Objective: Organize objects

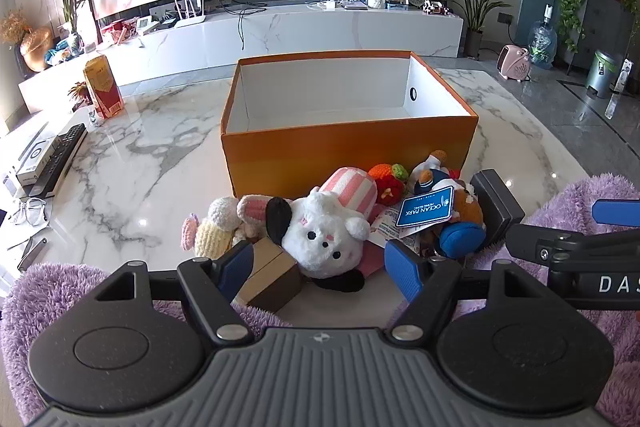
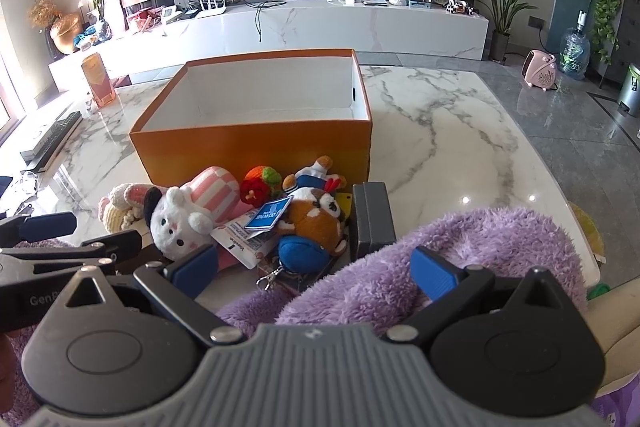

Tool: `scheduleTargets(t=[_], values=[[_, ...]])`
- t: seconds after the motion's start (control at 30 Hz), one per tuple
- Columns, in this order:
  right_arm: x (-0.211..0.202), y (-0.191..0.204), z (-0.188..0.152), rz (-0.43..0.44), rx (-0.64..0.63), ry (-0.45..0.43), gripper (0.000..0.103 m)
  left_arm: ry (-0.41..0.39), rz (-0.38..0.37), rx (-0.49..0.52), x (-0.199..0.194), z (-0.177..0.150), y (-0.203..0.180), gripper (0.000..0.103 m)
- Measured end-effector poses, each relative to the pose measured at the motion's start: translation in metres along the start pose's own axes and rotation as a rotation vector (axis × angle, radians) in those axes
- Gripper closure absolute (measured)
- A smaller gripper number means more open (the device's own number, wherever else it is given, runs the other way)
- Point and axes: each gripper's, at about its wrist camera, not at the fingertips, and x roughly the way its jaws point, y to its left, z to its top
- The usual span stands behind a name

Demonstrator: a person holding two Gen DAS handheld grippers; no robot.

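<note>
the marble table (image 1: 140, 147) carries everything here, its pale veined top glossy under daylight, with a tv console and a dark screen along the far wall and potted plants toward the right of the room. on it stands the orange box (image 1: 348, 147), lid off, white inside and holding nothing that shows, its long side turned toward the person, which looks like the place meant for the loose things. a purple fleece sleeve (image 2: 460, 251) wraps the near foreground, likely the person's own arms. heaped against the box's near wall is the pile to be sorted: a white plush dog (image 1: 324, 231) in a pink striped hat lying on its side, a brown plush with a blue tag (image 2: 316, 215) just right of it, a dark grey case (image 2: 372, 219) upright at the right edge, a small cardboard box (image 1: 268, 275) at the left, a knitted bunny (image 1: 224, 223) and a red and orange crochet piece (image 2: 260, 183) behind. the left gripper (image 1: 320, 267) hangs low just short of the dog, fingers spread wide either side of it and pinching nothing; i judge the dog is the first pick. the right gripper (image 2: 316, 267) waits beside it, also spread and holding nothing, over the fleece and the keyring plush. a remote and glasses lie far left, well apart.
</note>
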Motion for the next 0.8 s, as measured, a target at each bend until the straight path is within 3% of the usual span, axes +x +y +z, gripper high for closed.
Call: scheduleTargets(t=[0.3,0.5,0.63,0.8], values=[[0.006,0.002,0.001,0.003,-0.006,0.008,0.001,0.004,-0.003,-0.018,0.003,0.0,0.003,0.018],[0.016,0.001,0.004,0.051,0.003,0.03,0.001,0.016,-0.006,-0.011,0.012,0.002,0.007,0.018],[0.026,0.002,0.008,0.078,-0.009,0.054,0.02,0.055,-0.03,0.004,0.02,0.003,0.01,0.023],[0.044,0.006,0.015,0.118,-0.012,0.096,0.043,0.071,-0.091,0.023,0.033,0.008,0.014,0.048]])
